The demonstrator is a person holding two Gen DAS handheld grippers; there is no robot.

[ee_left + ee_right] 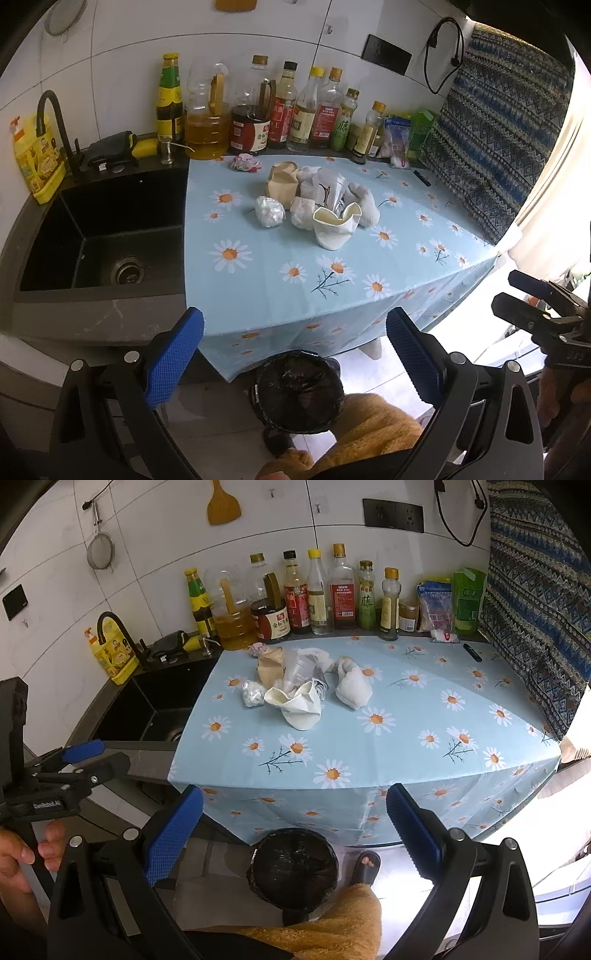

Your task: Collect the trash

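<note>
Both the left hand-held gripper (294,349) and the right hand-held gripper (294,827) are held wide open and empty above the bin (293,867); crumpled trash (295,698) is piled on the tabletop (369,753) beyond the bin.

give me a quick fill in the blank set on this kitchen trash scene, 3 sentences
1. The crushed white paper cup lies on the daisy-print ____.
2. The bin on the floor is lined with a ____ bag.
3. Both the left gripper and the right gripper are ____ and hold nothing.

Missing words: tablecloth; black; open
</note>
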